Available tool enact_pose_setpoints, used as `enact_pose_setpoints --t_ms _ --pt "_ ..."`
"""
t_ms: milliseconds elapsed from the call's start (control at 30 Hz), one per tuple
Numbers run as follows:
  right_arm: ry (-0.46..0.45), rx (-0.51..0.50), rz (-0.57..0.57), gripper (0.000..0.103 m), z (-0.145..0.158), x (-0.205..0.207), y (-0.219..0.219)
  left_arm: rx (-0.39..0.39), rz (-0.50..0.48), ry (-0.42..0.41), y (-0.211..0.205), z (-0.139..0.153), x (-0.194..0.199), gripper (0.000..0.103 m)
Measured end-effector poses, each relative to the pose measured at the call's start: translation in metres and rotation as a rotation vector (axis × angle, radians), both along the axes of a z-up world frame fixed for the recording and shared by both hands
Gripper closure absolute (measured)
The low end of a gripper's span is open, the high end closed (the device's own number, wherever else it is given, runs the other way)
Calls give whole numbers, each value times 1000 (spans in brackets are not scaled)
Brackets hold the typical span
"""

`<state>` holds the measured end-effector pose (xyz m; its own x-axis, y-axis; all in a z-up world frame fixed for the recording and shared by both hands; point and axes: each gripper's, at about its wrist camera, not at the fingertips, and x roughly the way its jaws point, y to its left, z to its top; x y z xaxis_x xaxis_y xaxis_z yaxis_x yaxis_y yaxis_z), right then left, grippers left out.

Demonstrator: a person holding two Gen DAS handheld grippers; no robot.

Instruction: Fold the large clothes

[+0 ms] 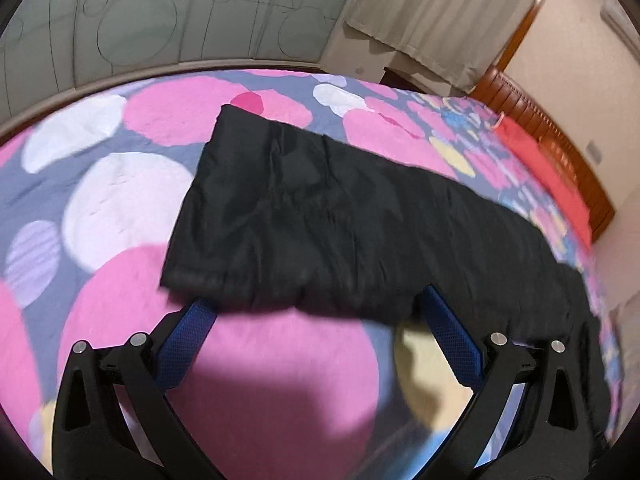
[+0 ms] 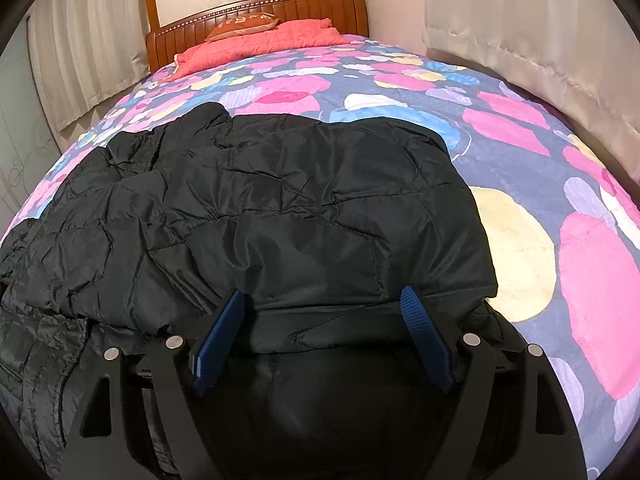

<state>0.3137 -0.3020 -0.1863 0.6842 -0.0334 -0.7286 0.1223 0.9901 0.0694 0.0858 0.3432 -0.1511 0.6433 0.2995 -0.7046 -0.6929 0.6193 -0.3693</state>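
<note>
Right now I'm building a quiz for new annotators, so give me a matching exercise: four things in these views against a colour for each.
Things:
1. jacket
2. headboard
3. quilted blanket
4. fingers of the right hand-held gripper

Colours:
A. coral red
B. blue
C. black
D. orange-brown wood

Pairs: 1-C, 2-D, 3-A, 4-B

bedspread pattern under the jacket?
Big pink, white, yellow and blue blobs on grey-blue bedspread, beneath the black quilted jacket. Clearest in the right wrist view.
</note>
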Motion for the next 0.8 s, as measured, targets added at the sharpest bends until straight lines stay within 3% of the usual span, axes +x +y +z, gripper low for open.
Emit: enact_pose_setpoints --t_ms 167,267,333,433,533,600,667,767,800 --pt "-5 -5 1 24 1 -1 0 -82 36 -74 14 0 -2 2" --pt "-7 -6 -1 24 2 -2 1 -180 46 -156 9 3 -16 2" --pt "-7 -7 -1 24 2 -2 1 -177 43 -163 2 3 -19 2" --pt "-7 -8 -1 24 2 -2 0 -117 44 -103 4 1 -5 2" --pt "-8 -6 -1 24 2 -2 1 -131 116 -127 21 1 0 5" --pt "-9 -8 -1 24 2 -2 0 -120 184 -117 28 4 2 25" --pt "-8 -8 -1 24 1 -2 1 -111 205 -100 34 4 4 62" --pt "-8 -7 0 24 1 -2 0 -113 208 -88 45 2 7 83" --pt "-8 -7 0 24 2 -2 0 -93 205 -81 44 6 8 84"
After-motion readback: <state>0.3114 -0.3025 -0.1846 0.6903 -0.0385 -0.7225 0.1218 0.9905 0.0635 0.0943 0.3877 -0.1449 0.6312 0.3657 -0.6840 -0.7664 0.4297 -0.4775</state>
